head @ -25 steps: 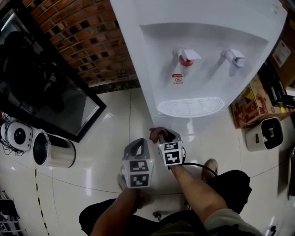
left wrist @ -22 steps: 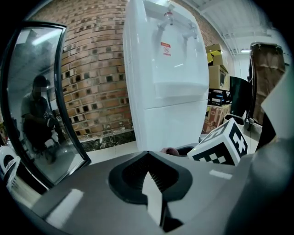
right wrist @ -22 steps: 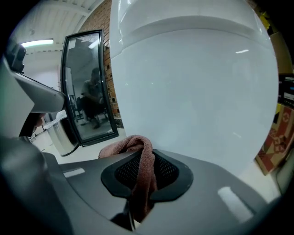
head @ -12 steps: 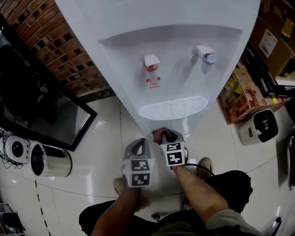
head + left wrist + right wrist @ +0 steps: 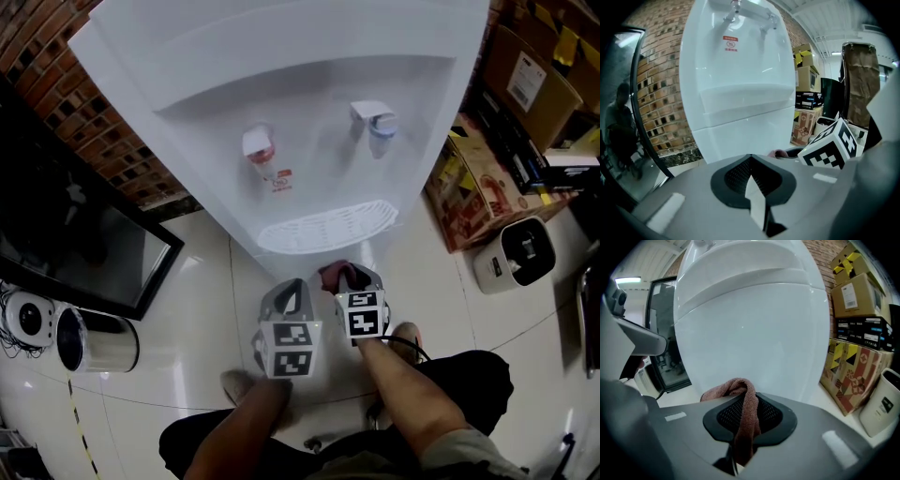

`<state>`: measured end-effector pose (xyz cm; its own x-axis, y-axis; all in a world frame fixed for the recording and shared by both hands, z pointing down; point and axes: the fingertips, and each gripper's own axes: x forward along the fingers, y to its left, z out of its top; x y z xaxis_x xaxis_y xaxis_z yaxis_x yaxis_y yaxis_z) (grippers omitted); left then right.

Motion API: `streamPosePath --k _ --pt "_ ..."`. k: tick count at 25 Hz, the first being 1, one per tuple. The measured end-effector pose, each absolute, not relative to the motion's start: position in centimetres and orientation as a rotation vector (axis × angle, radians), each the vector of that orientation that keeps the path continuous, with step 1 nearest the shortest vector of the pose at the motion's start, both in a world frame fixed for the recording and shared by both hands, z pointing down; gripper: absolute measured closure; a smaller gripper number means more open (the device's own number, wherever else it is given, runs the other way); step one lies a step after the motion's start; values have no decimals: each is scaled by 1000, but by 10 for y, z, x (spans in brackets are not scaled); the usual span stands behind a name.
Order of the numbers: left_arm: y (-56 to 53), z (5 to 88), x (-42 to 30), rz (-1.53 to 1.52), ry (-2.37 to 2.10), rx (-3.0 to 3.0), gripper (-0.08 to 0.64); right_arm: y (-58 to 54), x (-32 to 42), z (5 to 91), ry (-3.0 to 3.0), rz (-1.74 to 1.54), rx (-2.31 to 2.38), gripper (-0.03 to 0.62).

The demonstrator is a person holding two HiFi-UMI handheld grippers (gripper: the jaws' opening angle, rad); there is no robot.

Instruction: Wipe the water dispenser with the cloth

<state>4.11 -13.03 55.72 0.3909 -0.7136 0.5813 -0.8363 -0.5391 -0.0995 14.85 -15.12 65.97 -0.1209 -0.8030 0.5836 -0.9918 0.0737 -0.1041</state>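
The white water dispenser (image 5: 309, 84) stands right ahead, with a red tap (image 5: 260, 150), a blue tap (image 5: 375, 120) and a slotted drip tray (image 5: 323, 225). My right gripper (image 5: 349, 277) is shut on a reddish-brown cloth (image 5: 330, 276) just below the drip tray, close to the dispenser's lower front. In the right gripper view the cloth (image 5: 726, 389) bunches over the tips of the right gripper (image 5: 747, 397) and hangs down between the jaws, before the dispenser's front panel (image 5: 754, 333). My left gripper (image 5: 289, 292) sits beside it on the left. Its jaws (image 5: 750, 161) look shut with nothing between them.
Printed cardboard boxes (image 5: 473, 202) and a white appliance (image 5: 516, 253) stand to the dispenser's right. A dark glass panel (image 5: 75, 234) leans on the brick wall (image 5: 112, 150) at left, with a metal bin (image 5: 94, 339) and a round white device (image 5: 23, 319) on the glossy floor.
Both grippers have come closer to the dispenser, which now fills more of the head view and sits further left. The cloth stays clamped in the right gripper.
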Motion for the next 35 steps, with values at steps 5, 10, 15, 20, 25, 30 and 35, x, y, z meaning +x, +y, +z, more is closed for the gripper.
streamPosePath --k 5,10,15,20,25,30,35 --pt "-128 564 58 883 -1341 2457 560 -148 183 662 -1915 747 1870 522" --pt "-126 566 78 877 -1312 2472 560 -145 213 662 -1856 789 1949 522" --pt "-122 565 101 865 -1262 2508 560 -142 243 662 -1793 835 2036 523" --pt "-120 570 104 871 -1252 2495 560 -143 275 666 -1720 892 2112 523" --pt "-117 575 112 883 -1231 2493 560 -141 283 667 -1706 897 2131 523" --pt "-110 580 110 910 -1216 2508 560 -136 274 667 -1745 902 2111 523" --pt "-104 591 67 978 -1278 2460 560 -122 220 675 -1891 932 1978 523"
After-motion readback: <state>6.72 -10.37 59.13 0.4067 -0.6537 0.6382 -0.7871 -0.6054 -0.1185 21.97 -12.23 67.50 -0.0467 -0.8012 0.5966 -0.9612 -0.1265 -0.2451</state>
